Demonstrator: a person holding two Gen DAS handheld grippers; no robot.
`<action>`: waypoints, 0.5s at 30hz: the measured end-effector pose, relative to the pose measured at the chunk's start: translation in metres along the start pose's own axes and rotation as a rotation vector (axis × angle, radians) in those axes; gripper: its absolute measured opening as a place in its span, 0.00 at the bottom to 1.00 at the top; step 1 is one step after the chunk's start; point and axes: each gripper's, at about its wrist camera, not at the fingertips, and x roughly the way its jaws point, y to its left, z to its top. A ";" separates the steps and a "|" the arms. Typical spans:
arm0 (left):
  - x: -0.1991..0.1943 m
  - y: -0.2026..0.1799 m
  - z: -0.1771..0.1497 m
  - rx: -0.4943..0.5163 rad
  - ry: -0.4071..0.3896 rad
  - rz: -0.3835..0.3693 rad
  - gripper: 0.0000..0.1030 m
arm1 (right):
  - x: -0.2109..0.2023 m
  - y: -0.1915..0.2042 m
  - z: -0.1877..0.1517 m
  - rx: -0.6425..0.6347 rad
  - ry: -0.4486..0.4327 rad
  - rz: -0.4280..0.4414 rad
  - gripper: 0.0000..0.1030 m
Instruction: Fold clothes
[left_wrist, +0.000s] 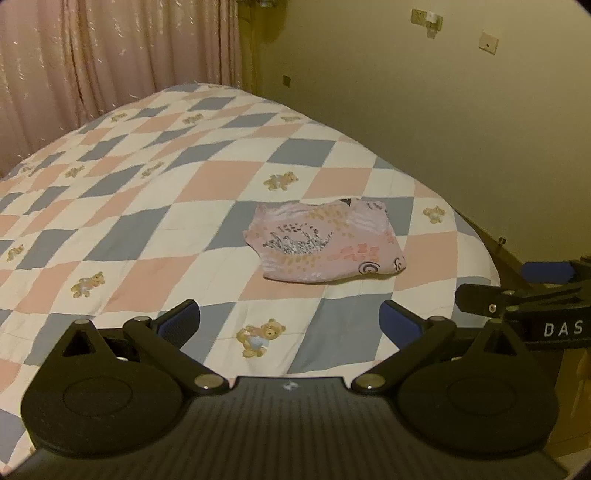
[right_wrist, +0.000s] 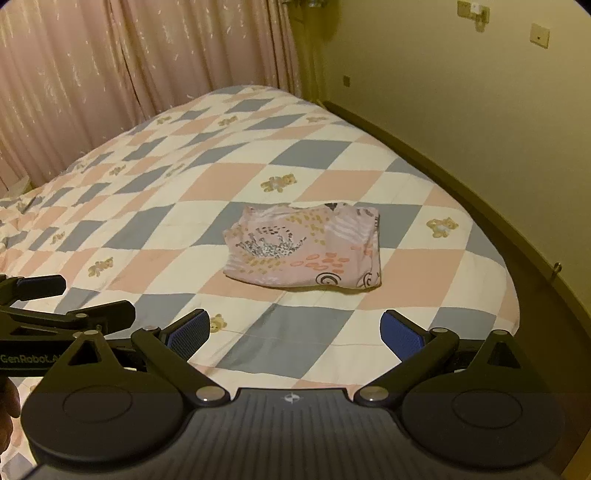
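Note:
A pink printed garment (left_wrist: 327, 243) (right_wrist: 306, 249) lies folded into a compact rectangle on the checked quilt, near the bed's right side. My left gripper (left_wrist: 290, 323) hovers above the quilt, short of the garment, its blue pads wide apart and nothing between them. My right gripper (right_wrist: 295, 334) hangs likewise, open and empty, a little nearer than the garment. Each gripper shows at the edge of the other's view: the right one (left_wrist: 532, 284) at the right edge, the left one (right_wrist: 70, 299) at the left edge.
The bed's quilt (left_wrist: 147, 206) (right_wrist: 177, 184) has pink, blue and white diamonds with teddy bears. Pink curtains (left_wrist: 92, 55) hang behind the bed. A dark wooden bed frame (right_wrist: 480, 199) runs along the right edge beside a cream wall with sockets (left_wrist: 487, 42).

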 end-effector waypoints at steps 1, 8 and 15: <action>-0.004 0.001 -0.001 -0.003 -0.004 -0.005 0.99 | -0.002 0.001 -0.001 0.003 -0.003 -0.001 0.98; -0.024 0.005 -0.003 -0.025 -0.025 -0.028 0.99 | -0.024 0.006 0.001 0.004 -0.023 -0.022 0.98; -0.041 0.004 -0.003 -0.010 -0.050 -0.034 0.99 | -0.051 0.013 -0.003 -0.008 -0.073 -0.027 0.98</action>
